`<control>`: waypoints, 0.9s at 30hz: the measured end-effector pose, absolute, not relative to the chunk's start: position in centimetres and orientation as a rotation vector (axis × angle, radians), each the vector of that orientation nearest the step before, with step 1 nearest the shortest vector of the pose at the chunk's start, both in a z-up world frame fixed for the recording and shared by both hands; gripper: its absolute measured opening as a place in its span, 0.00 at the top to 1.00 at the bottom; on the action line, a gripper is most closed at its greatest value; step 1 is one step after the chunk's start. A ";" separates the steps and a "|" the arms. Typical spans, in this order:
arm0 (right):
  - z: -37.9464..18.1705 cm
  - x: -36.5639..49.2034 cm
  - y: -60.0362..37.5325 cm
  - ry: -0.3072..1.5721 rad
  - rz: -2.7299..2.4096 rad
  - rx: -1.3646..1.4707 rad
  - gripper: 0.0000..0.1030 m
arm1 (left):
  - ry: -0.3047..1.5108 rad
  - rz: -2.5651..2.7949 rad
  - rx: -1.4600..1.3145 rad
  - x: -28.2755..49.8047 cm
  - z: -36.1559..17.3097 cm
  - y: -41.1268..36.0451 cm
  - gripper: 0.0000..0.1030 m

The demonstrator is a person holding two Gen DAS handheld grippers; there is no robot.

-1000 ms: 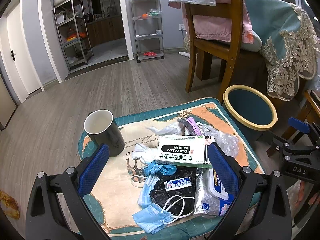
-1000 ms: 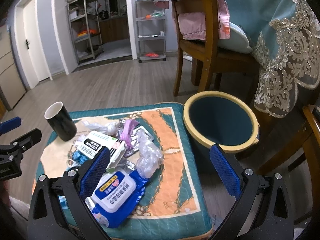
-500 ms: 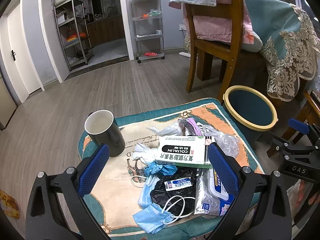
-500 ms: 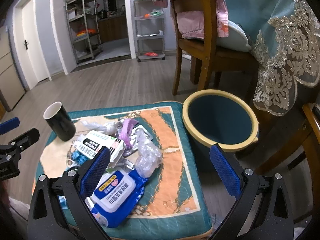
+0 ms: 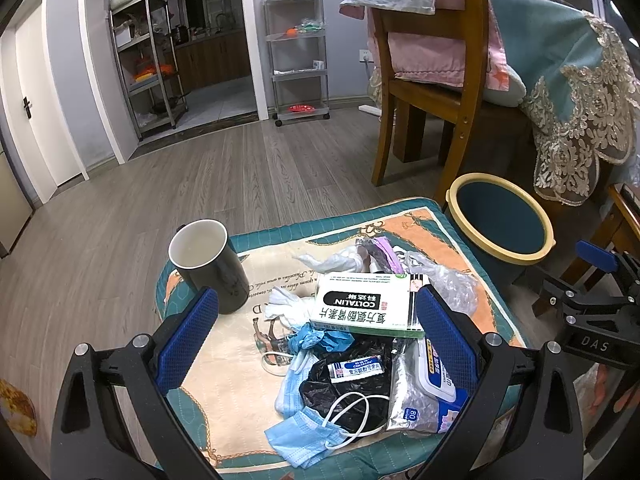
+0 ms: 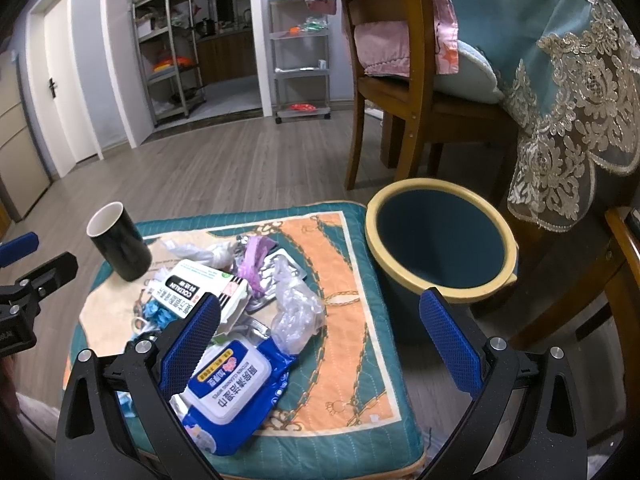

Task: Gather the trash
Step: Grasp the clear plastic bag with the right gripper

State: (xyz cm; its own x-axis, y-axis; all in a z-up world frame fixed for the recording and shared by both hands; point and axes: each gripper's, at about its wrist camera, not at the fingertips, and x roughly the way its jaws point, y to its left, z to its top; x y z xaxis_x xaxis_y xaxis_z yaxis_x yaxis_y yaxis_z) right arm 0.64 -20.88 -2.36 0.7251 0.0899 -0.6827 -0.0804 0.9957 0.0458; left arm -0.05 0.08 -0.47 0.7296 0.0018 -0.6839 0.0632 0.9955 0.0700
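Observation:
A pile of trash lies on a patterned cushion [image 5: 224, 384]: a white medicine box [image 5: 366, 310], a blue wet-wipes pack [image 6: 230, 396], a black bag [image 5: 352, 380], blue face masks [image 5: 304, 436], clear plastic [image 6: 296, 314] and tissues [image 5: 286, 306]. A blue bin with a yellow rim [image 6: 440, 236] stands right of the cushion. My left gripper [image 5: 316, 320] is open above the pile. My right gripper [image 6: 320, 332] is open and empty over the cushion's right part, near the bin.
A black mug [image 5: 208, 264] stands at the cushion's back left. A wooden chair [image 5: 424, 80] and a table with a lace cloth [image 6: 560, 92] stand behind the bin. Metal shelves [image 5: 296, 48] stand by the far wall across the wood floor.
Both grippers stay open and nearly still. The right wrist view has drifted slightly; nothing on the cushion has moved.

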 end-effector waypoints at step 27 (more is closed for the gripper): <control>-7.0 7.4 -21.4 0.882 0.101 0.075 0.04 | 0.764 -0.014 0.151 4.0 -2.6 0.2 0.06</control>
